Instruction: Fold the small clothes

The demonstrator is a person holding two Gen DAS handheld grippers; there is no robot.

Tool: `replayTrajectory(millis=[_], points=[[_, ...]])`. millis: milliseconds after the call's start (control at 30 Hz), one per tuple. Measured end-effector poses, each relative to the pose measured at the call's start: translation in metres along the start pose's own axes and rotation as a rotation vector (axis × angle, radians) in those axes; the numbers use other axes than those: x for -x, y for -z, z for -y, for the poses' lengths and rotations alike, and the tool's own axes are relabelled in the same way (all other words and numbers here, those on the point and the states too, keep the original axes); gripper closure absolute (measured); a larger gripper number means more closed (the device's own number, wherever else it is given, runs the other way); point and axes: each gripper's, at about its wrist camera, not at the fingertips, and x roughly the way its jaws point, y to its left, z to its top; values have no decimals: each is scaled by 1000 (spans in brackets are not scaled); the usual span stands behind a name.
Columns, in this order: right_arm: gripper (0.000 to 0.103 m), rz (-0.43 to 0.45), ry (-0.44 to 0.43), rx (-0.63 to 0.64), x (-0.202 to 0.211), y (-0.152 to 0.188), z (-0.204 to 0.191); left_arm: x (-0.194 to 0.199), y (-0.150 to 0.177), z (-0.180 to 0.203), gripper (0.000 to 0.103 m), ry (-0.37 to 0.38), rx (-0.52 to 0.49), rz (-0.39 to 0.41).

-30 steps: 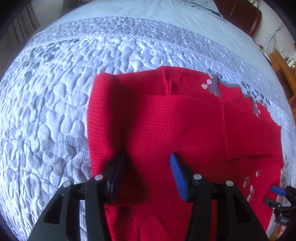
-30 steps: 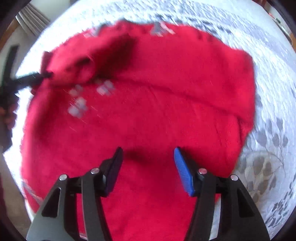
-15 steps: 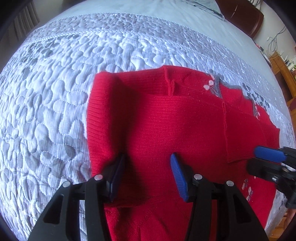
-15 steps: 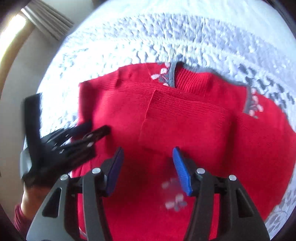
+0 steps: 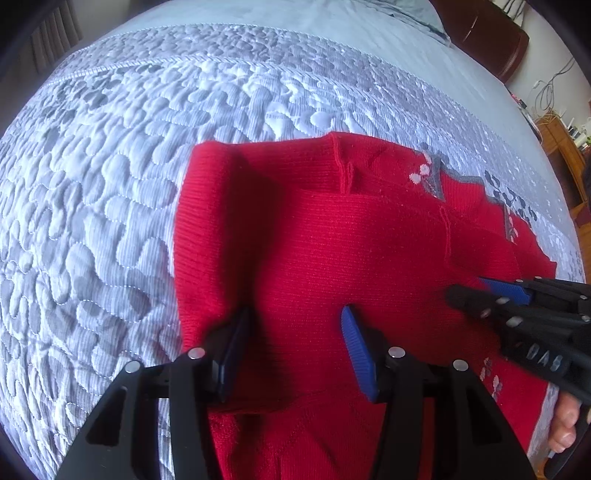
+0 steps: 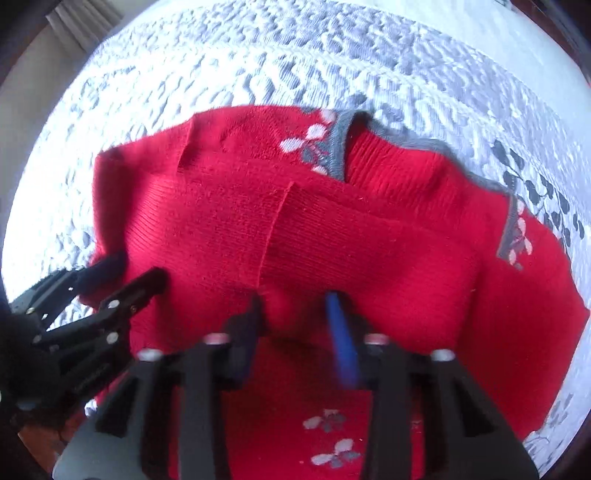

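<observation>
**me:** Fingers first: my left gripper (image 5: 291, 339) is spread over the red sweater (image 5: 351, 258), pads pinching nothing. My right gripper (image 6: 295, 325) is closing on a hump of knit bunched between its fingers.

**you:** how far along?

**me:** Roughly half, I'd say. Both sleeves are folded in across the body ahead of my fingers; the hem still needs bringing up. It's all on a quilted grey-white bedspread (image 5: 110, 184), with a wooden headboard (image 5: 480, 33) at the far end.

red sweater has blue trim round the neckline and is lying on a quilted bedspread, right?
Not quite: the trim round the neckline of the red sweater is grey, not blue. The right wrist view shows the grey edging clearly. It does lie on the quilted bedspread.
</observation>
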Motion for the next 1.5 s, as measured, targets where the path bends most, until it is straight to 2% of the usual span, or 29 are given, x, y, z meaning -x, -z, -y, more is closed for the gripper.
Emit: replayTrajectory(millis=[100,200,333,400,467,533,600,633,667,767,867,933,967,1000,1067,1167,1233,1300,1333,1400,1433,1500], points=[[94,44,-116,-76,23,13,31,0,0,0,50,1,2,1],[94,106,-136,-98,48,34,66,0,0,1,50,-3,2,0],[93,179,-194,-219,77,74,139,-2,-1,4,50,-21,4,0],[85,198,-161,-251,84,94,171,-2,-2,7,50,-31,3,1],[74,182,-78,-283,86,116,207,-4,-2,9,50,-39,0,2],[74,167,-43,-321,81,130,227,-4,-3,9,50,-43,-2,-1],[73,159,-77,-382,78,146,255,-6,-5,11,50,-47,-3,-3],[68,156,-131,-420,75,152,267,-6,-5,11,50,-50,-4,-4],[65,154,-172,-433,73,155,272,-7,-5,12,50,-52,-5,-4],[65,152,-274,-445,65,153,269,-10,-7,15,50,-61,-9,-3],[64,140,-326,-441,57,145,258,-12,-9,17,50,-63,-13,-6],[64,135,-305,-433,53,140,251,-13,-10,18,50,-64,-14,-7],[69,135,-301,-426,52,138,247,-14,-11,18,49,-64,-14,-8],[75,139,-304,-413,54,137,244,-14,-11,18,49,-64,-15,-8],[100,135,-312,-385,48,130,236,-14,-12,18,49,-67,-13,-4],[100,165,-255,-327,58,128,228,-2,-14,19,44,-48,15,8],[101,208,-233,-305,75,134,230,16,-12,23,43,-35,5,66],[101,227,-243,-312,84,139,236,28,-12,34,37,-64,-48,128],[101,232,-231,-317,88,143,240,26,-13,38,37,-95,-63,129],[101,201,-189,-318,81,146,243,11,-16,38,37,-151,-70,85],[100,154,-177,-318,69,148,245,-2,-16,33,37,-164,-57,44],[100,105,-194,-352,50,152,250,-12,-14,30,33,-163,-51,57]])
